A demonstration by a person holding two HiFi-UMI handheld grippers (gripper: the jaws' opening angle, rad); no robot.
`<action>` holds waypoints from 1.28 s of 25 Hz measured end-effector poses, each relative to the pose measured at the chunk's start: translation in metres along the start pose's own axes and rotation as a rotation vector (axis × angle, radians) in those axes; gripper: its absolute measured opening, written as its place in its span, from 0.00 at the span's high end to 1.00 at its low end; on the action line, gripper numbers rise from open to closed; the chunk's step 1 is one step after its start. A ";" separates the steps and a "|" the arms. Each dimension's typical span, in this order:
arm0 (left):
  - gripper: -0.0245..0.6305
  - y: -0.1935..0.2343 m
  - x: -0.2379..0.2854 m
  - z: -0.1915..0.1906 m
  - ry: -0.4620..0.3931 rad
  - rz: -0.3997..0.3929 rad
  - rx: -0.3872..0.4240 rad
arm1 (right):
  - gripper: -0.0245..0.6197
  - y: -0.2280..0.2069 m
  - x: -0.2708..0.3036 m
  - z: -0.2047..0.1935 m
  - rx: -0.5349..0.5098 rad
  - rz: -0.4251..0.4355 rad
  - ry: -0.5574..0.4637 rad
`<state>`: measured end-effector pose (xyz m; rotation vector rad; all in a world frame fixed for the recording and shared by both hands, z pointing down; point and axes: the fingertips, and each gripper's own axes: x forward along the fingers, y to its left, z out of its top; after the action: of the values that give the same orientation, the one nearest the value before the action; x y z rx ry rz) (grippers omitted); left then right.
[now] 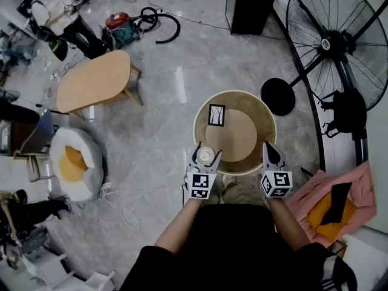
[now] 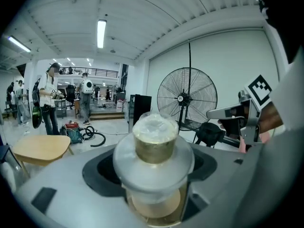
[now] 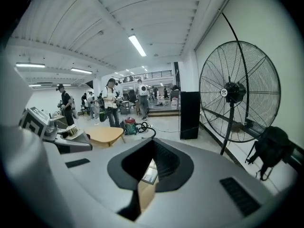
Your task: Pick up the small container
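Observation:
A small container (image 1: pixel 206 155) with a tan body, a white collar and a clear wrapped top sits between the jaws of my left gripper (image 1: pixel 205 157), which is shut on it over the near left rim of the round wooden table (image 1: pixel 242 102). In the left gripper view the container (image 2: pixel 154 144) fills the middle, upright in the left gripper (image 2: pixel 154 184). My right gripper (image 1: pixel 272 154) hangs over the table's near right rim, with its jaws together and nothing between them. In its own view the right gripper (image 3: pixel 148 177) leaves only a thin slit.
A framed tree picture (image 1: pixel 216 115) stands on the round table. A big floor fan (image 1: pixel 339 41) and a black cabinet (image 1: pixel 251 5) are at the back right. An oval wooden table (image 1: pixel 97 80) and an egg-shaped cushion (image 1: pixel 76 162) lie left. Pink cloth (image 1: pixel 357 187) lies to the right.

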<state>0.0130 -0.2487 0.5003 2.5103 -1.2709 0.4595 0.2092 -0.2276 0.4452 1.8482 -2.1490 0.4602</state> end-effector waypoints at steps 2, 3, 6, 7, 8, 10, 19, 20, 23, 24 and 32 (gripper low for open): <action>0.44 -0.004 -0.007 0.014 -0.007 0.000 0.017 | 0.93 0.003 -0.004 0.012 -0.010 0.013 -0.016; 0.44 -0.006 -0.009 0.020 -0.012 0.002 0.024 | 0.93 0.003 -0.005 0.018 -0.016 0.020 -0.026; 0.44 -0.012 -0.013 0.035 -0.026 0.013 0.032 | 0.93 0.001 -0.008 0.028 -0.025 0.032 -0.050; 0.44 -0.013 -0.014 0.041 -0.033 0.016 0.035 | 0.93 -0.001 -0.009 0.031 -0.027 0.031 -0.058; 0.44 -0.015 -0.014 0.046 -0.040 0.017 0.041 | 0.93 -0.003 -0.009 0.035 -0.027 0.027 -0.068; 0.44 -0.015 -0.012 0.057 -0.048 0.013 0.058 | 0.93 -0.008 -0.009 0.042 -0.027 0.012 -0.086; 0.44 -0.015 0.002 0.077 -0.075 0.010 0.060 | 0.93 -0.027 -0.014 0.046 -0.027 -0.037 -0.088; 0.44 -0.014 0.004 0.080 -0.077 0.011 0.059 | 0.93 -0.029 -0.015 0.045 -0.033 -0.041 -0.085; 0.44 -0.013 0.007 0.089 -0.085 0.013 0.062 | 0.93 -0.033 -0.015 0.050 -0.038 -0.043 -0.085; 0.44 -0.014 0.008 0.090 -0.087 0.014 0.062 | 0.93 -0.034 -0.015 0.051 -0.034 -0.043 -0.086; 0.44 -0.017 0.008 0.094 -0.095 0.021 0.056 | 0.93 -0.035 -0.018 0.056 -0.048 -0.042 -0.084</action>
<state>0.0457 -0.2817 0.4165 2.5957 -1.3380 0.3893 0.2467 -0.2391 0.3890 1.9142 -2.1506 0.3250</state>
